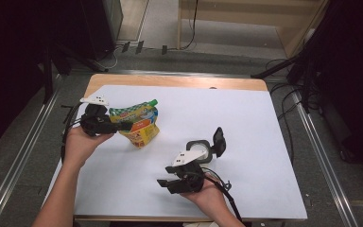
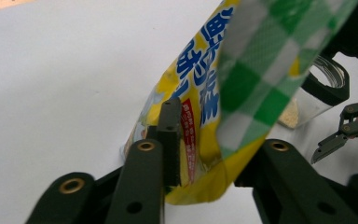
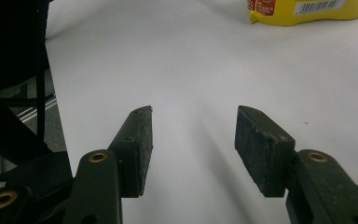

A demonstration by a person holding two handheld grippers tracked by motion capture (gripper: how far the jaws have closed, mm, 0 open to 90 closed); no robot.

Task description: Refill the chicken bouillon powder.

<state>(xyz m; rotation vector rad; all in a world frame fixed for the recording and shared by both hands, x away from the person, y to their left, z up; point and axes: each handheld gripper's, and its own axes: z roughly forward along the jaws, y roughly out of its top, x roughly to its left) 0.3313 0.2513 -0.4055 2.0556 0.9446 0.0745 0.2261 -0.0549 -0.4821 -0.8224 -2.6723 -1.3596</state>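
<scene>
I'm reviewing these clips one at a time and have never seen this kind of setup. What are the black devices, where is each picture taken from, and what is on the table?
There is no robot: a person holds a hand-operated two-jaw gripper in each hand. The high view looks down on the table, which has a white sheet over it. The other two pictures come from cameras riding on each gripper, looking along its black jaws.

The left gripper is closed on a yellow spouted pouch with a green-checked top and green cap; the left gripper view shows the pouch between its jaws.

The right gripper stands open with nothing between its jaws, over bare white surface in the right gripper view.

Nearby stands a small clear jar with its black flip lid open.
</scene>
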